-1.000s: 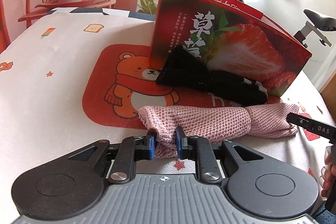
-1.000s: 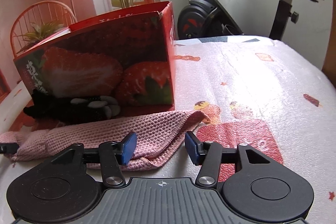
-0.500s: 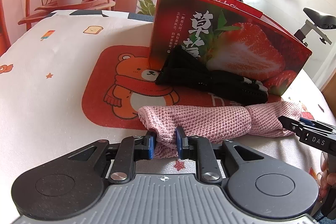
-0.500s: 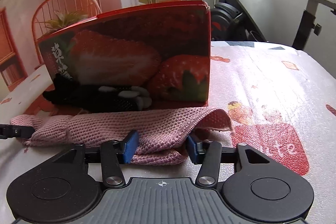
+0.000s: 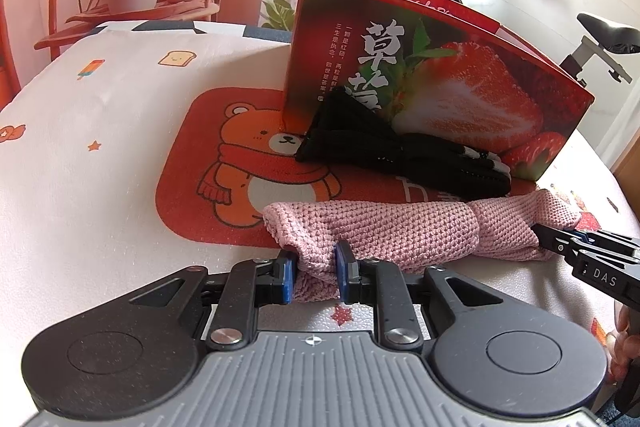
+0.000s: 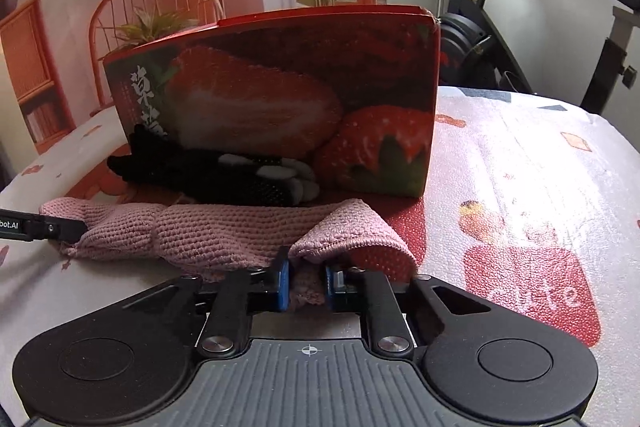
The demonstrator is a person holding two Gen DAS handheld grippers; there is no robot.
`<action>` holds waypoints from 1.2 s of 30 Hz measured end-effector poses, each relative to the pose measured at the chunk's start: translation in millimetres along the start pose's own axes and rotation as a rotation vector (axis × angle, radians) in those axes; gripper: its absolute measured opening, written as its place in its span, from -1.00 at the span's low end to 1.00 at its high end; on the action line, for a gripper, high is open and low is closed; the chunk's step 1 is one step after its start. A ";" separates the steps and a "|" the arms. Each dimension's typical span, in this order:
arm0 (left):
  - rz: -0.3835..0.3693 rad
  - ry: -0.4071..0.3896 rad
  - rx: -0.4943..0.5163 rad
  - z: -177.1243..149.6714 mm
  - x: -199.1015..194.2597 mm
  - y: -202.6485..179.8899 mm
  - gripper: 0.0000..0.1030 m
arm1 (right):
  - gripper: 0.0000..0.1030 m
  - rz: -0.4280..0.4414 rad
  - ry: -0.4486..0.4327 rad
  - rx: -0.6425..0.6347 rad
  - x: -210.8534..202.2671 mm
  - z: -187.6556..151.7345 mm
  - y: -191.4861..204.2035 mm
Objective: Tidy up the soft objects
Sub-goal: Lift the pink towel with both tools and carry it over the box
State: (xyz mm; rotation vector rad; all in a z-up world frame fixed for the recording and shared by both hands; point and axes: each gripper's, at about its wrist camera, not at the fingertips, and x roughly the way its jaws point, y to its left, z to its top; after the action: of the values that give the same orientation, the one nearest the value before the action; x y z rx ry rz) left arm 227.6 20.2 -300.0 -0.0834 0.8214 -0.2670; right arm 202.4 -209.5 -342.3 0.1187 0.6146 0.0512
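Two claws now have hold of the pink knitted cloth [image 5: 400, 227], one at each end. The left claw [image 5: 316, 277] is nearly closed, its blue pads pinching a bunched fold at the cloth's near left corner. The right claw [image 6: 306, 285] has just been closing, and its pads now squeeze the folded corner at the opposite end, with a flap of cloth humped up over its fingertips. Between the two claws the cloth lies stretched in a loose roll on the tabletop [image 5: 100, 187].

Just beyond the cloth, ahead of both claws, a pair of black gloves [image 5: 400, 151] rests against the foot of the strawberry box [image 5: 460, 83], which stands upright farther off.

Judging by this, the task is at an early stage: the cloth is gripped but not yet lifted, folded or put away, and the gloves lie untouched. Whether anything already sits in the box cannot be told, since its inside is hidden. What seems left is to tidy the cloth, then deal with the gloves.
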 end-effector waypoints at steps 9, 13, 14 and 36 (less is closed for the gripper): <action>-0.002 -0.003 0.012 7.0 -7.3 -3.4 -0.65 | -0.78 0.028 0.000 -0.011 -15.5 14.1 3.7; -0.028 -0.080 0.044 15.2 -26.8 -10.9 -0.67 | -0.79 0.064 -0.054 -0.018 -34.2 27.0 6.5; -0.034 -0.098 0.053 17.6 -31.5 -13.0 -0.67 | -0.79 0.070 -0.069 -0.021 -38.4 30.5 7.8; -0.033 -0.337 0.148 120.3 -83.6 -43.4 -0.67 | -0.79 0.080 -0.328 -0.078 -81.5 136.9 3.4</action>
State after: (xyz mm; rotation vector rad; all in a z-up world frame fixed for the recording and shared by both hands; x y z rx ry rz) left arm 252.6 -2.8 -151.0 -0.0017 0.4645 -0.3334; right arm 215.0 -226.1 -184.3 0.0737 0.2795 0.1299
